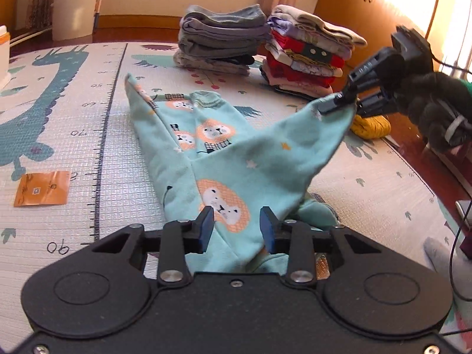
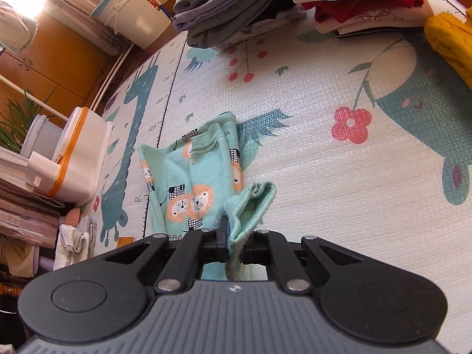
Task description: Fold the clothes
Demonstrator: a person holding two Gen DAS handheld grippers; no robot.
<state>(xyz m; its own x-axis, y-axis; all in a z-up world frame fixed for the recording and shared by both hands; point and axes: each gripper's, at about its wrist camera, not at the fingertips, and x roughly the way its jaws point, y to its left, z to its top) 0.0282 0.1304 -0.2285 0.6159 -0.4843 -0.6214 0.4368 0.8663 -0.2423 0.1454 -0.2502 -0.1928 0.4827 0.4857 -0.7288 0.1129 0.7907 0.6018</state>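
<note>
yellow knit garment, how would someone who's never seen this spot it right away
On the play mat, look to the two stacks of folded clothes at the far side: a grey stack and a red and white stack. Just beside the red and white stack lies the yellow knit garment. It is the only mustard-yellow piece, crumpled rather than folded into a stack.

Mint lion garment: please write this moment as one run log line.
mint lion garment on play mat | right gripper shut on corner, lifted | left gripper open over garment

A home: child's play mat [image 2: 295, 153], stacked folded clothes [image 1: 306, 59], wooden wardrobe [image 2: 44, 59].
</note>
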